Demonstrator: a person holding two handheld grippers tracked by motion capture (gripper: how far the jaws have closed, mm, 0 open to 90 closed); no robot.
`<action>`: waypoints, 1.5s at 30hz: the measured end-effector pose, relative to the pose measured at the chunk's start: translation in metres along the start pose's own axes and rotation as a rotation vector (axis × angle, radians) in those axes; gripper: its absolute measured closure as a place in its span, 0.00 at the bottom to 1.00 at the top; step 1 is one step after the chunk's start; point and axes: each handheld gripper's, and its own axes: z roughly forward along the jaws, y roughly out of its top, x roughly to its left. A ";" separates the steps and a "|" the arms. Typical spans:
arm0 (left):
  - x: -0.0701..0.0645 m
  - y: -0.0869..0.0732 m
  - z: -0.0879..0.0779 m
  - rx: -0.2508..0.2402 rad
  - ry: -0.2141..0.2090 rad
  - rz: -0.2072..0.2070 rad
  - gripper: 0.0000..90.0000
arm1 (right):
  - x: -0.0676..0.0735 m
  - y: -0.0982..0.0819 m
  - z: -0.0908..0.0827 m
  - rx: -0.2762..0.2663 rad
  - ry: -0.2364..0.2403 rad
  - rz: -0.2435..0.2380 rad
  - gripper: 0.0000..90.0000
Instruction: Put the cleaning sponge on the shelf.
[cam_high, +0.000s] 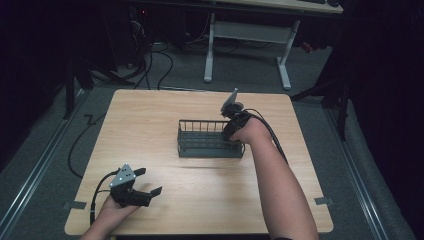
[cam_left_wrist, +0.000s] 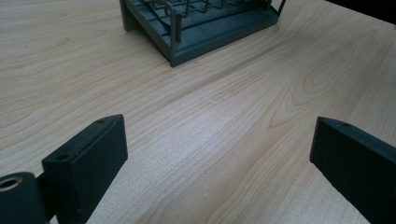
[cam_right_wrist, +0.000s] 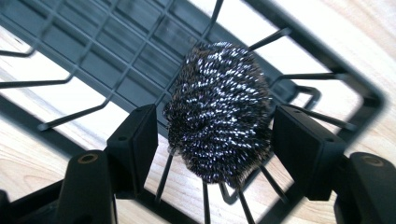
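Straddling the steel scourer (cam_right_wrist: 219, 114), the right gripper (cam_right_wrist: 215, 140) seems barely apart.

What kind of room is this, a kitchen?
Probably not a kitchen; more likely a lab or workshop. A light wooden table stands on grey carpet, loose black cables trail across the floor, and a white-legged desk stands behind.
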 end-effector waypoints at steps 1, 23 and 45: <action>0.000 0.000 0.000 0.000 0.000 0.001 0.05 | 0.000 -0.001 -0.004 -0.012 0.003 0.003 0.36; 0.001 0.001 0.001 0.016 0.003 0.014 0.05 | 0.009 -0.078 -0.029 -0.097 0.067 0.004 0.37; -0.001 -0.001 0.005 0.039 0.002 0.027 0.05 | 0.022 -0.164 0.033 -0.318 0.087 0.048 0.36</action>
